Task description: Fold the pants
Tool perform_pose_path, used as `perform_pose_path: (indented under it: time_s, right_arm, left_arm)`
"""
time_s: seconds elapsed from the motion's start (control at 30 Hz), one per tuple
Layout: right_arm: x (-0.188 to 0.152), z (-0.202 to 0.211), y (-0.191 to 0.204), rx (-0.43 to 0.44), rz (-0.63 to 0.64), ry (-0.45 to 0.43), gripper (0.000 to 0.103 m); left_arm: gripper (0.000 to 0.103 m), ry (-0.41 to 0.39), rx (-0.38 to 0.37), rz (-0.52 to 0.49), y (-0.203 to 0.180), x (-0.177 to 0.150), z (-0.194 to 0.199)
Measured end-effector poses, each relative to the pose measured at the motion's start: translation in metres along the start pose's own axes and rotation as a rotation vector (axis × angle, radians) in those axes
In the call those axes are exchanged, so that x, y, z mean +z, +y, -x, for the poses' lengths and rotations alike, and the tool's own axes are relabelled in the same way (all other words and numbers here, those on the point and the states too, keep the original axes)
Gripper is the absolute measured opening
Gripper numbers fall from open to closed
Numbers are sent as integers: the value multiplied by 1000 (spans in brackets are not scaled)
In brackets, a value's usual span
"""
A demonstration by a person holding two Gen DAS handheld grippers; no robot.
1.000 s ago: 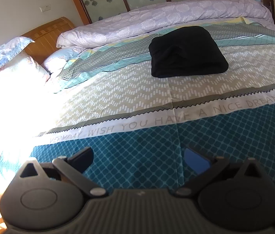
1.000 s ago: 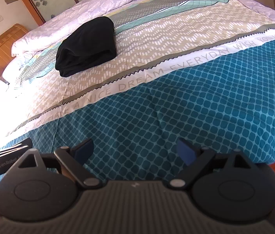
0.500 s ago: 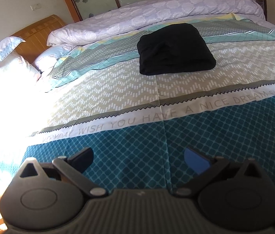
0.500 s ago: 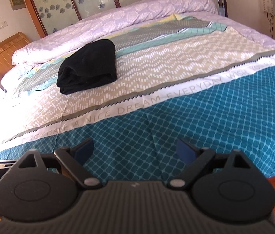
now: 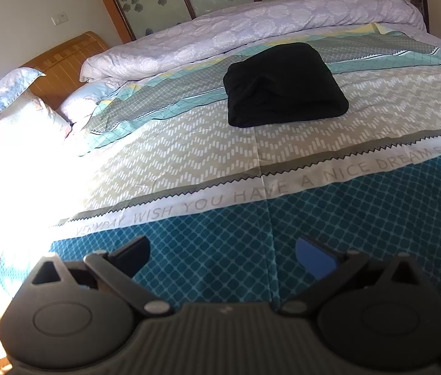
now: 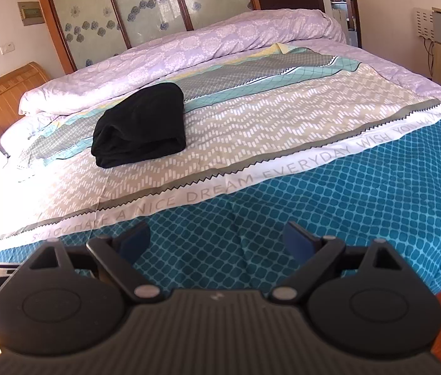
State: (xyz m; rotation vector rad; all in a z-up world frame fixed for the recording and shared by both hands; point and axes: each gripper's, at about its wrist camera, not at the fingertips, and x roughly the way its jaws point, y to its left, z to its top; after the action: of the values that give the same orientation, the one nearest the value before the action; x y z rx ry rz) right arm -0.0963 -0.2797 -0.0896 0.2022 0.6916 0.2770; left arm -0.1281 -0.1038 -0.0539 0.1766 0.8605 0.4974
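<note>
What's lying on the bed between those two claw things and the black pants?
Only bedspread: teal lattice, a lettered white band, then beige zigzag. Nothing else lies between the folded black pants and the left gripper or right gripper; both views show it.

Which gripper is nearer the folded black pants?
Neither clearly. Left gripper and right gripper both hover open over the teal band, well short of the pants.

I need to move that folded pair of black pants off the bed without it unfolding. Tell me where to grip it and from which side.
Grip the folded black pants at the thick rounded fold edge facing the grippers, coming in low from the near, teal side of the patterned bedspread. The layers look stacked there, so one pinch probably catches all. Both the left gripper and right gripper are open.
</note>
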Motion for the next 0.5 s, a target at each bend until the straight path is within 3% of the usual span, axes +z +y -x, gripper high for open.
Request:
perform_pose_path:
  time_s: [0.5]
  right_arm:
    - [0,2,0,-2,-3,-13,94]
  left_arm:
    - [103,16,15,3,0,-2,-5]
